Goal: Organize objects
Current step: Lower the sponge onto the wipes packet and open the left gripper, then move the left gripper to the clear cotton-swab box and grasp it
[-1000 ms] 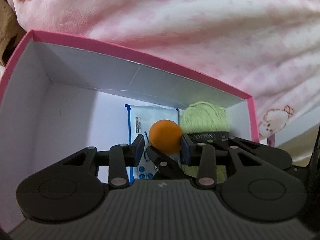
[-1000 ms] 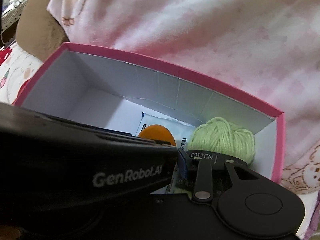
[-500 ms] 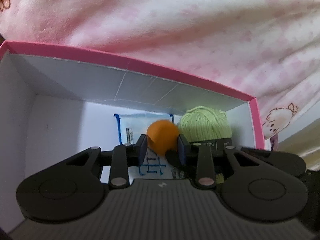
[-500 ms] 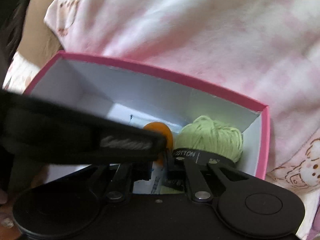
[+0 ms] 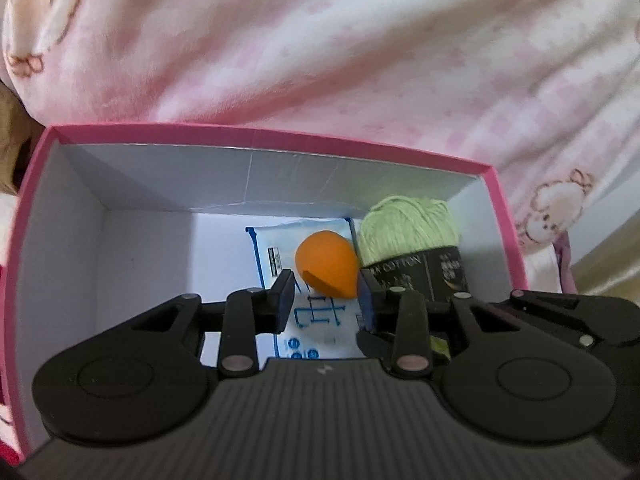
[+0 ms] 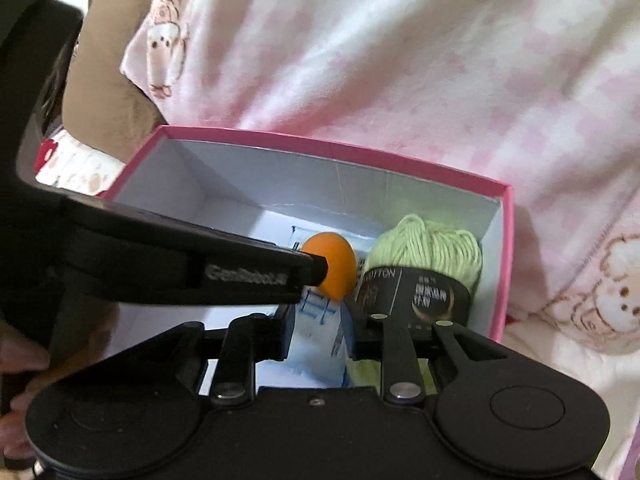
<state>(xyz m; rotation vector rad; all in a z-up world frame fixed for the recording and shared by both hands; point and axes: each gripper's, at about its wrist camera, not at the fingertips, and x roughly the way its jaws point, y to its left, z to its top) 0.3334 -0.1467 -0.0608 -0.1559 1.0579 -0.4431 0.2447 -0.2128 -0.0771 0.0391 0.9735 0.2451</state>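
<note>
A pink box with white inner walls holds an orange egg-shaped sponge, a green yarn ball with a black label, and a white-and-blue packet. The sponge lies on the packet, next to the yarn. My left gripper is open above the box floor, with the sponge just beyond its fingertips and not gripped. My right gripper is open and empty over the packet. In the right wrist view the left gripper's body crosses in front of the sponge, beside the yarn in the box.
A pink and white blanket with bear prints lies behind and around the box. A brown cushion sits at the far left. The left part of the box floor is bare.
The left gripper has opened wider and drawn back, leaving the orange sponge lying on the packet. The right gripper has drawn back, so the whole box now shows.
</note>
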